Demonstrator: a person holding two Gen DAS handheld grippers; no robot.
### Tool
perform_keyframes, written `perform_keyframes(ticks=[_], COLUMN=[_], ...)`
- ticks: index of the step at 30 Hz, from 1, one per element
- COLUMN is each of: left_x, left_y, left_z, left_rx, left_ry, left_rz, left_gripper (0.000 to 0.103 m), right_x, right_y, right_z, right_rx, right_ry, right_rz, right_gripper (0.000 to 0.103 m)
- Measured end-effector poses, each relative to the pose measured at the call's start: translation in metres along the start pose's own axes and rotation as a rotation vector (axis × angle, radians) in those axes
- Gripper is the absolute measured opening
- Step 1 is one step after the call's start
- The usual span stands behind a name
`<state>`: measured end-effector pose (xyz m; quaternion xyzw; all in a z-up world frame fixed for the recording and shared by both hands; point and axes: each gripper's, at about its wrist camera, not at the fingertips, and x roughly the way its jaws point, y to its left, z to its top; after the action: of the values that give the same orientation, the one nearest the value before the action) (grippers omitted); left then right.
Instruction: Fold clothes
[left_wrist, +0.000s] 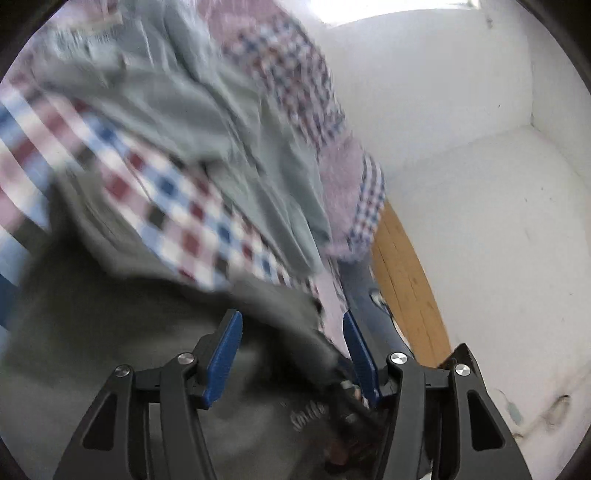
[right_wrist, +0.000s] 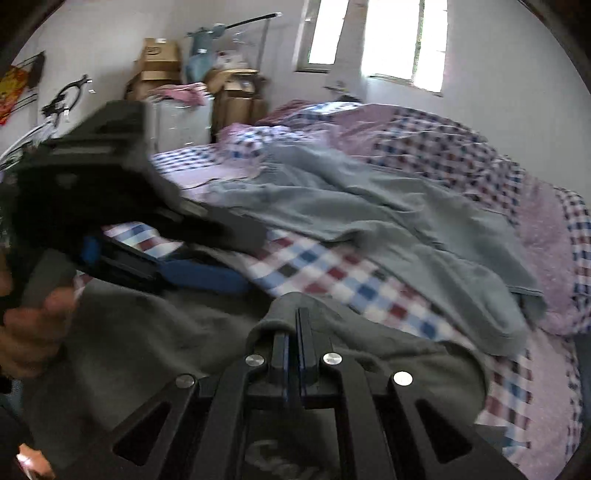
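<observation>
On the left, the left gripper is hanging wide open over the dark grey top, its blue pads well apart and gripping nothing; grey cloth is lying between and beneath them, and white lettering on the top is showing near the camera. In the right wrist view the same tool is reaching in from the left, a bare hand behind it, motion-blurred.

At centre, the right gripper is standing with its fingers pressed together on a raised fold of the grey top, which is bunching up around the tips. The top is lying crumpled across the near part of the bed, on a checked sheet.

To the right, a pale blue-grey garment is sprawling unfolded across the middle of the bed, creased and loose, one end trailing toward the far edge. Beyond it, a window is glaring, and boxes are stacking up in the corner.

The folding appears to be barely starting: no neat stack is visible anywhere, the grey top is only being gathered, and the blue-grey piece looks untouched. Both garments, by this evidence, are left to do.
</observation>
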<state>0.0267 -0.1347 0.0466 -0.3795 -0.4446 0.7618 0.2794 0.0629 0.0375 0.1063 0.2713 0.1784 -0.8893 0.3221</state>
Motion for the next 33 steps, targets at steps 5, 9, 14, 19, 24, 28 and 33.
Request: perform_keyframes(ticks=[5,9,14,19,24,28,33], left_x=[0.025,0.033,0.046,0.050,0.056,0.057,0.058], left_y=[0.006,0.011,0.011,0.024,0.026,0.027,0.023], left_z=[-0.007,-0.011,-0.016,-0.018,-0.019,-0.019,-0.021], left_rx=[-0.055,-0.093,-0.059,-0.082,-0.065,-0.054,-0.022], left_ry=[0.081,0.089,0.095,0.054,0.038,0.038,0.035], left_rz=[0.008,0.057,0.161,0.285,0.310,0.324,0.349], left_gripper=[0.060,0.060,0.044,0.008,0.007,0.007,0.007], right_x=[0.001,0.007,-0.007,-0.039,-0.061,-0.061,-0.041], right_y=[0.007,0.010,-0.002,-0.059,-0.150,-0.217,-0.226], right_z=[-0.014,-0.029,-0.043,-0.054,-0.078,-0.116,-0.125], right_rx=[-0.019,-0.053,0.008,0.187,0.524,0.905,1.001], right_ry=[0.046,0.135,0.155,0.080,-0.032,-0.080,-0.061], right_rz=[0.088,0.150,0.238,0.324,0.206,0.107,0.128], right_gripper=[0.005,0.006,0.012,0.060,0.072,0.073,0.071])
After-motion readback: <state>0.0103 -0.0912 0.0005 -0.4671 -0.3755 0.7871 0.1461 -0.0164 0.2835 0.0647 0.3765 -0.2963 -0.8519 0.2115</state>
